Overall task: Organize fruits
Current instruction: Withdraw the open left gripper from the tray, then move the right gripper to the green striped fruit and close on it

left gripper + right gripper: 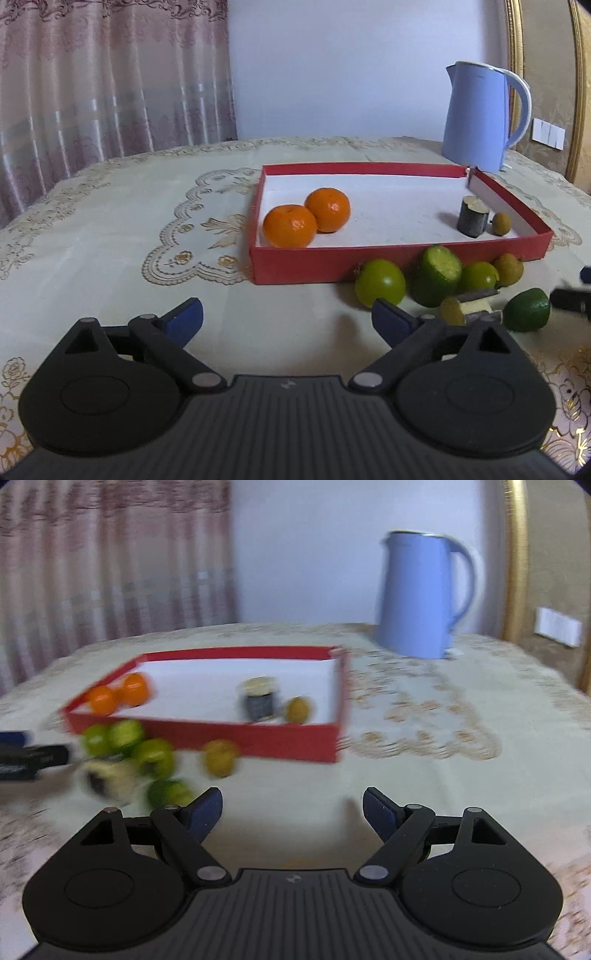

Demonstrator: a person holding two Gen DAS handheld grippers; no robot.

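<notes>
A red box (325,264) with a white floor holds two oranges (290,226) at its left, a dark sugarcane piece (473,220) and a small yellow-brown fruit (501,223) at its right. Several green limes (380,282) and small yellow-brown fruits (509,269) lie on the tablecloth in front of the box, with more sugarcane pieces (476,306). My left gripper (288,319) is open and empty, near the limes. My right gripper (291,810) is open and empty; its view is blurred and shows the box (258,734) and limes (153,757).
A blue kettle (480,114) stands behind the box at the back right. The table has a cream embroidered cloth (147,236). A curtain hangs at the left. The other gripper's tip (570,299) shows at the right edge.
</notes>
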